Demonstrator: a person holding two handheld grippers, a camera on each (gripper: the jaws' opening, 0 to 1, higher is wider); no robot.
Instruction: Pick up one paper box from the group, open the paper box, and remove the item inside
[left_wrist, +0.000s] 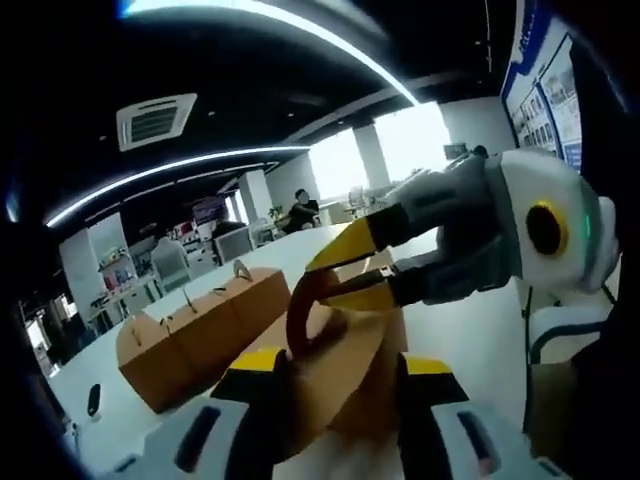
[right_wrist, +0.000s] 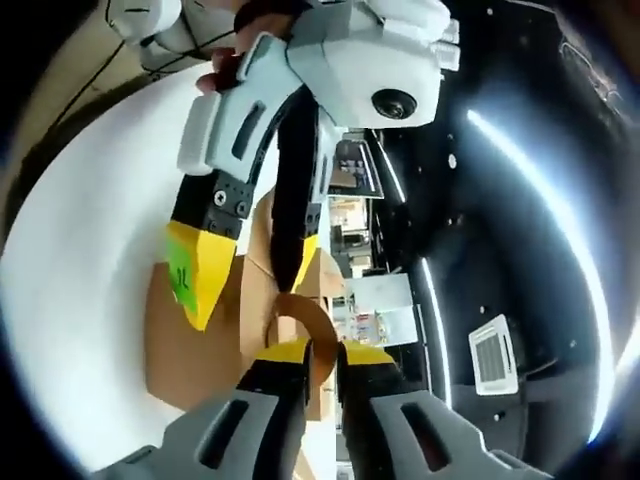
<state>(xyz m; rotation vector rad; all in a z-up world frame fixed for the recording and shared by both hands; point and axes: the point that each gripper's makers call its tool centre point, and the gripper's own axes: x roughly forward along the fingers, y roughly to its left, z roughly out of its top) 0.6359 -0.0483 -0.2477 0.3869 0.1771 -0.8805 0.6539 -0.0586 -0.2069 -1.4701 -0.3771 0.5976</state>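
Right claw (right_wrist: 305, 352) pinched narrow on brown ring handle (right_wrist: 300, 312) of held paper box (right_wrist: 190, 350); seen from the left gripper view, same right claw (left_wrist: 355, 265) with yellow tips closed across the handle (left_wrist: 305, 305) at the box top. Grip there probably meant to pull the top flap up or free the closure, so opening step judged under way, flap not clearly apart yet.

Left claw (left_wrist: 335, 375) set around the box body (left_wrist: 340, 370), one jaw each side of the cardboard, apparently clamping it as a counter-hold while the right claw works the handle; actual jaw contact hard to confirm. In the right gripper view, left claw (right_wrist: 250, 265) above the right one, its yellow tips straddling the box edge.

Box lifted clear of white worktop (left_wrist: 470, 335), between both claws. Item inside not visible.

Beyond left claw, to its left: group of remaining paper boxes (left_wrist: 200, 330) side by side on the worktop, handles up, untouched.

Further out: office room, ceiling light strips, a seated person far off
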